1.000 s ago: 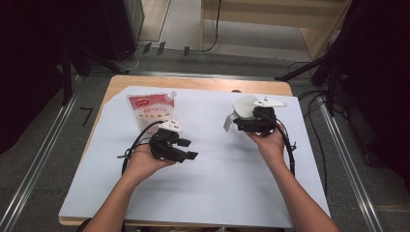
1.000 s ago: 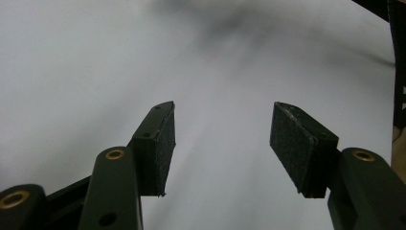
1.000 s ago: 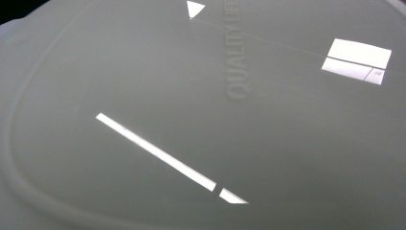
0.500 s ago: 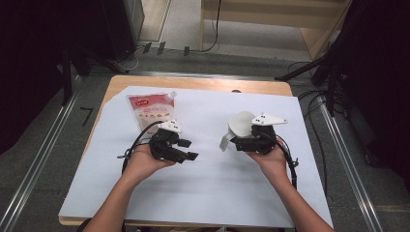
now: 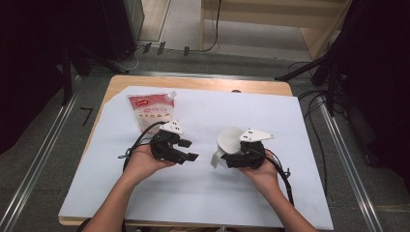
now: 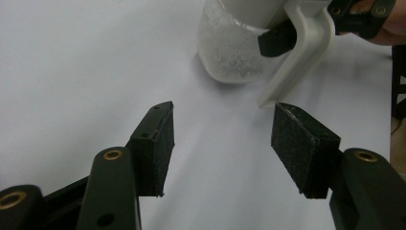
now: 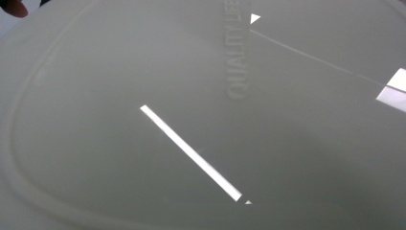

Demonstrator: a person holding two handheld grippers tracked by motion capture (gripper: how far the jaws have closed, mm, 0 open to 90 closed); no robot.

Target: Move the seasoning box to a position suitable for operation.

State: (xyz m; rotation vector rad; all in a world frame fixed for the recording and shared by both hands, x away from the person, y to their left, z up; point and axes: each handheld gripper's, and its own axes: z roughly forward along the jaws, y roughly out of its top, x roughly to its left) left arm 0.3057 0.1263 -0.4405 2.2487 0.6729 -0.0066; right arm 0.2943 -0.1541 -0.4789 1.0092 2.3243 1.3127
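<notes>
"QUALITY LIFE" is embossed on the white plastic jug's lid point(image 7: 201, 115); the far-left red-and-white pouch's point(image 5: 153, 110) print is unreadable. On the white-covered wooden bench point(image 5: 290, 121), the right gripper's point(image 5: 223, 159) fingers clasp the jug handle; the left gripper's point(image 5: 186, 150) fingers stand wide, empty.

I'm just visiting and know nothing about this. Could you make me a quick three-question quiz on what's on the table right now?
1. True or false: the left gripper has nothing between its jaws.
2. What does the right gripper hold: A) the bag, B) the white jug, C) a cable?
3. Where does the bag lie?

Key: 1. True, its jaws stand open over the white sheet. 2. B, the white jug, by its handle. 3. Flat at the far left, beyond the left gripper.
</notes>
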